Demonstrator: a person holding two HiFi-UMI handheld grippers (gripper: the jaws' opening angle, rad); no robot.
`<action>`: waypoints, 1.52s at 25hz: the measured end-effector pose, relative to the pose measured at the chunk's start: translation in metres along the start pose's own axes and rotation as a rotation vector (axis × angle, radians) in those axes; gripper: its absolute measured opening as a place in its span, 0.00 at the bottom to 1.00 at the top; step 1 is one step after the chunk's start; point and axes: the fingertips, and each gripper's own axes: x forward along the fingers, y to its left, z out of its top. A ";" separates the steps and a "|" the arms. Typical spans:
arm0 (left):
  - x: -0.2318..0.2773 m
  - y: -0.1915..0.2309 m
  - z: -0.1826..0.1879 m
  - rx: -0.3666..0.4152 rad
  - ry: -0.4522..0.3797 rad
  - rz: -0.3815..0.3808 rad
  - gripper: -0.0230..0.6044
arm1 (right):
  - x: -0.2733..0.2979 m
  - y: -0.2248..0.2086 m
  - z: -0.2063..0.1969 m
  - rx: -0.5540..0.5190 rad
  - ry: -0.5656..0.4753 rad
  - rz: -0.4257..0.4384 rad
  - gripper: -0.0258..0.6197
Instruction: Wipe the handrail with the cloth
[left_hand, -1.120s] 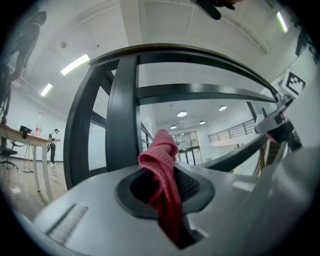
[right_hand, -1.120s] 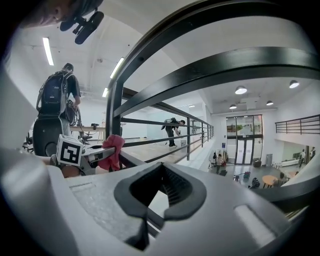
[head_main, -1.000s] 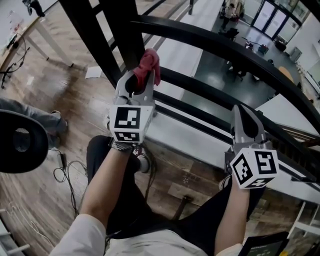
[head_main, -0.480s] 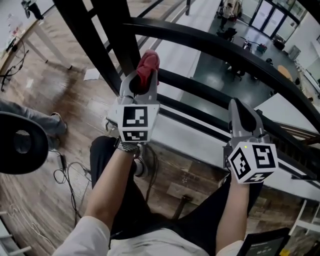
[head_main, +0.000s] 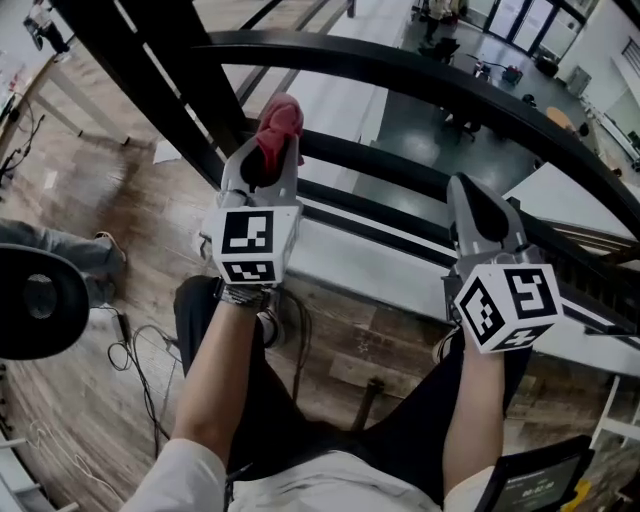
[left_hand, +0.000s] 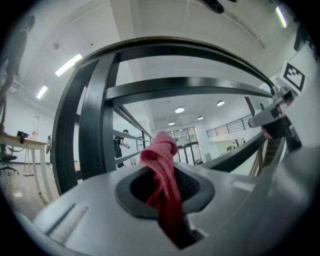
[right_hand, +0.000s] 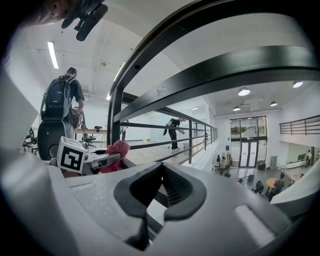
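Under the curved black metal handrail, barely shifts the crumpled red cloth, pinched tight in the left gripper and still short of the top bar. Keeps the right gripper closed on nothing. Looks yet to begin wiping.

Red cloth in left hand-held gripper

Wood floor, loose cables, perhaps paper sheet

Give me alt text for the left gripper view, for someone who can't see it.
The left gripper is shut on a red cloth that sticks up between its jaws. Beyond it curve the black bars of the handrail, and the right gripper shows at the right edge.
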 end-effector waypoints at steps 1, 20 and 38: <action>0.000 -0.005 0.001 -0.004 0.003 -0.004 0.14 | -0.003 -0.003 -0.001 0.002 0.002 0.000 0.04; 0.013 -0.104 0.020 -0.003 0.047 -0.077 0.14 | -0.049 -0.072 -0.015 -0.024 0.049 -0.042 0.04; 0.022 -0.175 0.037 0.026 0.100 -0.203 0.14 | -0.066 -0.099 -0.028 0.024 0.036 -0.099 0.04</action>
